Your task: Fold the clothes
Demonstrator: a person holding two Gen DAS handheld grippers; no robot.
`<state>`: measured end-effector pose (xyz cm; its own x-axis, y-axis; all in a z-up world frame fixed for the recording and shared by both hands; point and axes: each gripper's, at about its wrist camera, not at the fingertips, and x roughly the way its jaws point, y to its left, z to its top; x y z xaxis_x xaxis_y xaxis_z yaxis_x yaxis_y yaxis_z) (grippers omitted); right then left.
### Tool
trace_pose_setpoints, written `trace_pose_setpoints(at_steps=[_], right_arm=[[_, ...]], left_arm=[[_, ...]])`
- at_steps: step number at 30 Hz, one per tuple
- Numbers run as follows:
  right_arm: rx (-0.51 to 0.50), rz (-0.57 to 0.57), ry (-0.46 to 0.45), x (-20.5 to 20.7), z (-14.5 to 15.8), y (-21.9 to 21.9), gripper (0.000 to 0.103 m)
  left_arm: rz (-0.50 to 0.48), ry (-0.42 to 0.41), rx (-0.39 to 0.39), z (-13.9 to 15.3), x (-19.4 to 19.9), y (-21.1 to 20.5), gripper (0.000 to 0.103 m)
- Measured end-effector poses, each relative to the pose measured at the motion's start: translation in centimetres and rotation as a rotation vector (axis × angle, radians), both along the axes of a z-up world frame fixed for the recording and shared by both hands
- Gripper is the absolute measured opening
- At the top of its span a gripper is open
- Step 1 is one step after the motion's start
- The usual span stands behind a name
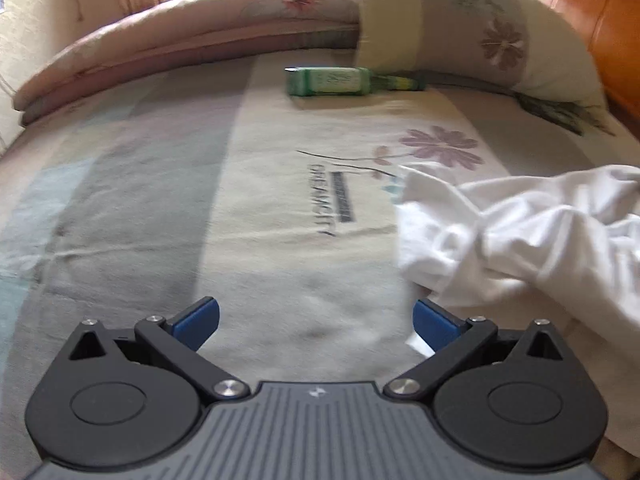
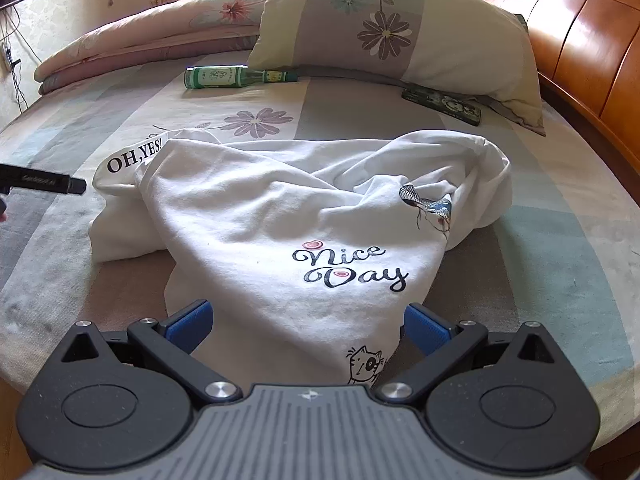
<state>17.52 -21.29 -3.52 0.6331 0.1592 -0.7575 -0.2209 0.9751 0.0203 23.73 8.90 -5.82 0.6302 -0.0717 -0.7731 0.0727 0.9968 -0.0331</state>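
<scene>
Seen from the right wrist, a black device [image 2: 44,182] pokes in at nine o'clock, just beside the crumpled white T-shirt [image 2: 288,216] lying mid-bed. At eleven o'clock a green bottle [image 2: 236,77] lies on its side on the flowered bedsheet [image 2: 560,248]; at one o'clock a pillow [image 2: 400,28] leans over a dark phone [image 2: 444,105], with the wooden headboard [image 2: 592,40] beyond. The right gripper [image 2: 306,326] hovers over the shirt's near edge, jaws released. The left gripper [image 1: 316,324], jaws also spread, is over bare sheet with the shirt at its two o'clock.
</scene>
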Motion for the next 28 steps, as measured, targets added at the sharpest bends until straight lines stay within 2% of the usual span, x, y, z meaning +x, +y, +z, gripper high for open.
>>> trace_pose_setpoints(at_steps=[3, 6, 9, 13, 16, 21, 23, 28], right_arm=[[0.000, 0.012, 0.005, -0.1, -0.1, 0.3, 0.103], [0.000, 0.017, -0.002, -0.4, 0.2, 0.5, 0.103], [0.008, 0.017, -0.009, -0.6, 0.6, 0.5, 0.103], [0.052, 0.048, 0.008, -0.4, 0.9, 0.9, 0.103], [0.069, 0.097, 0.007, -0.3, 1.2, 2.1, 0.103], [0.048, 0.146, -0.012, -0.5, 1.4, 3.4, 0.103], [0.041, 0.143, -0.007, -0.6, 1.2, 3.3, 0.103], [0.072, 0.103, 0.023, -0.4, 0.8, 2.3, 0.103]], left_arm=[[-0.103, 0.017, -0.008, -0.4, -0.1, -3.2, 0.102], [-0.131, 0.040, 0.029, -1.3, 1.2, -5.6, 0.102], [-0.165, 0.067, 0.019, -2.3, 2.4, -7.3, 0.102], [-0.185, 0.102, 0.057, -3.6, 2.5, -8.7, 0.102], [-0.116, 0.073, 0.082, -4.0, 2.5, -7.6, 0.103], [0.038, 0.079, 0.050, -4.2, 3.1, -2.7, 0.103], [0.072, 0.082, 0.046, -4.2, 3.0, -0.9, 0.103], [0.179, 0.070, 0.128, -3.8, 2.9, 2.2, 0.103]])
